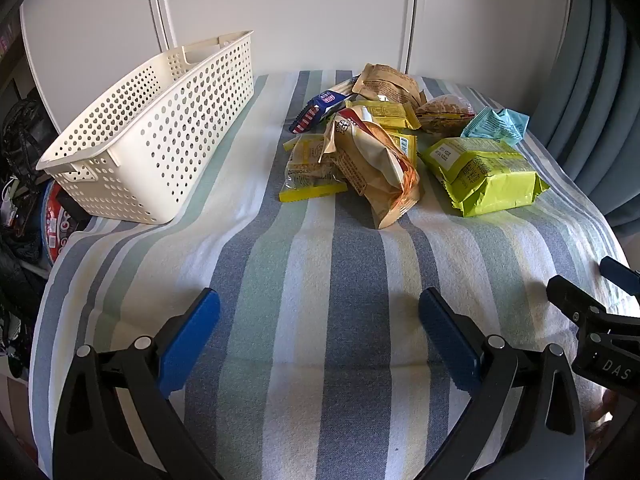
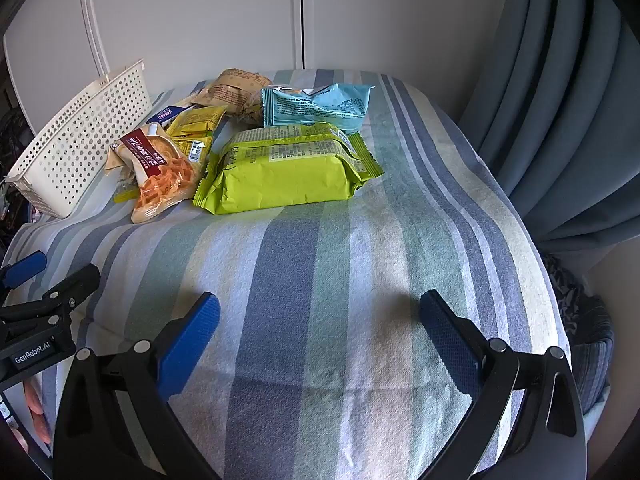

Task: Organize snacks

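Note:
A cream perforated basket (image 1: pixel 160 136) stands empty at the table's far left; its wall (image 2: pixel 76 148) shows in the right wrist view too. Right of it lies a heap of snack packets: a lime-green pack (image 1: pixel 484 176) (image 2: pixel 288 168), a light-blue packet (image 1: pixel 496 122) (image 2: pixel 316 104), a tan crinkled bag (image 1: pixel 376 168), a bag with orange strips (image 2: pixel 160 172), yellow packets (image 1: pixel 308 172) and a blue-and-red striped bar (image 1: pixel 320 112). My left gripper (image 1: pixel 319 336) hangs open over the near cloth with nothing between its fingers. My right gripper (image 2: pixel 320 336) is open and empty as well.
A striped cloth (image 1: pixel 320 264) covers the table. White cabinet doors (image 1: pixel 280 12) stand behind it, and a blue curtain (image 2: pixel 568 120) hangs at the right. Dark clutter (image 1: pixel 24 184) sits past the table's left edge. The right gripper's body (image 1: pixel 600 320) shows at the right.

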Tool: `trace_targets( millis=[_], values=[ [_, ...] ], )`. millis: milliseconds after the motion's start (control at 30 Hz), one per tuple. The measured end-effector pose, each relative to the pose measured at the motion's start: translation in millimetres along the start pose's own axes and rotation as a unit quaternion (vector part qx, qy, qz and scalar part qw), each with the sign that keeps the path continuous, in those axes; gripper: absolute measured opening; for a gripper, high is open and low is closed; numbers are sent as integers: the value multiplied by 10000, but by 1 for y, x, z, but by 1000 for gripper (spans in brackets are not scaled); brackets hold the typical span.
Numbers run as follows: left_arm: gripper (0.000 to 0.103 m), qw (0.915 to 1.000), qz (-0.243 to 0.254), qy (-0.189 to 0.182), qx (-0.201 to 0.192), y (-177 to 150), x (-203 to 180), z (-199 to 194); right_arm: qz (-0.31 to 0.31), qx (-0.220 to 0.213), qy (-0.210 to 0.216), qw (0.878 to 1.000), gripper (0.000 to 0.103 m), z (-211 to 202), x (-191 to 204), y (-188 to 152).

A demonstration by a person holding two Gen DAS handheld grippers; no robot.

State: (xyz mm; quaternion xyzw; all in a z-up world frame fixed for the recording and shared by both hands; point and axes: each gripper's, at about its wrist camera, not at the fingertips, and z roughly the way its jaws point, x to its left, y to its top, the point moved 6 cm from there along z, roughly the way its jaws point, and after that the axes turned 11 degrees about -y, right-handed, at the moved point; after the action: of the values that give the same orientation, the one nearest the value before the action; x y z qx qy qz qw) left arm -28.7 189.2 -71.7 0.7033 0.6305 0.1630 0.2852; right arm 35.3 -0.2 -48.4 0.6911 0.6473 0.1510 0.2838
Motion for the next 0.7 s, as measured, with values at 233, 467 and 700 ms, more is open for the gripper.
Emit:
trace_targets(
  millis=[233,467,700],
  values=[
    [101,10000,5,6,3,1,1,0,5,-9,5,10000,98,0,0,0],
    [101,10000,6,7,-2,1,1,-1,0,-9,0,10000,98,0,0,0],
    [101,10000,1,2,0,2,2,-1,-1,-10,-2,10000,98,0,0,0]
  ],
)
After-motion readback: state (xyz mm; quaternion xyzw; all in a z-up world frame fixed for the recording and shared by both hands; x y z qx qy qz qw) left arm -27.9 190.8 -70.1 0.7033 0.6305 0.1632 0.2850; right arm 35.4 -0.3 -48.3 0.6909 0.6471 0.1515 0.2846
